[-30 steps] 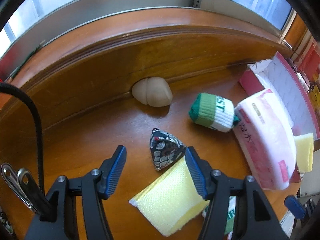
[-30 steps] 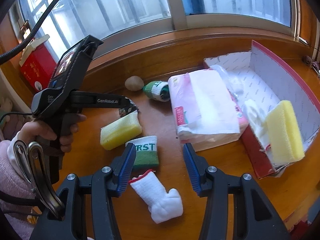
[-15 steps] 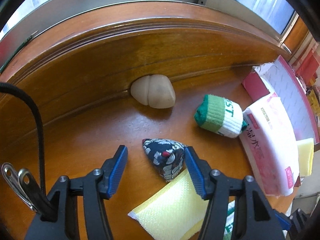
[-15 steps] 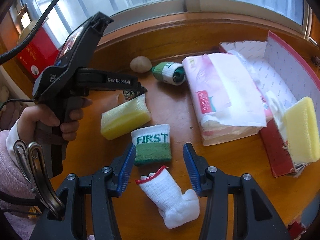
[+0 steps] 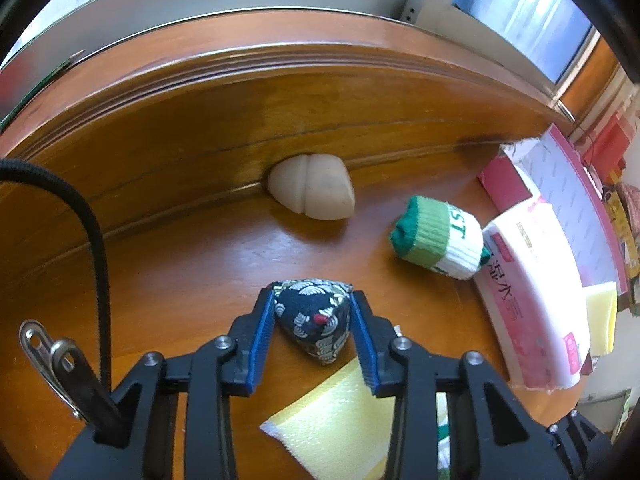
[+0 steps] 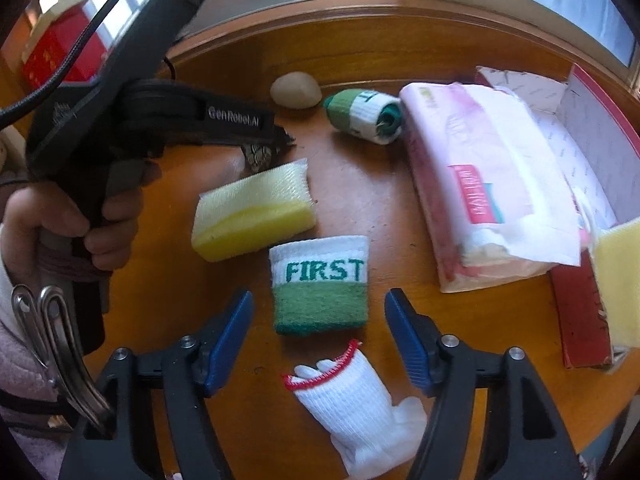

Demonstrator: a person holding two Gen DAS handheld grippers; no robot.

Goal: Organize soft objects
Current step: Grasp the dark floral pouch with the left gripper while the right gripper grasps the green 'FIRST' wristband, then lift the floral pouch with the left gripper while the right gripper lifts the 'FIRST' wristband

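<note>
Closing left tongs (image 5: 313, 305) pinching dark wave-patterned triangular beanbag (image 5: 316, 322), seemingly touching.

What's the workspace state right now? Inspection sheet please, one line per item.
Surface: wooden table, raised ledge behind.
Job's things: patterned pouch; yellow sponge; FIRST wristband; rolled wristband; white sock; beige squishy against the ledge; tissue pack; second sponge in the red box.
Clutter: nothing seen.
Grippers: left tongs closing on the pouch, pads touching; right tongs opening, astride the FIRST wristband, clear of it.
Cables: black cable.
Surroundings: window.
</note>
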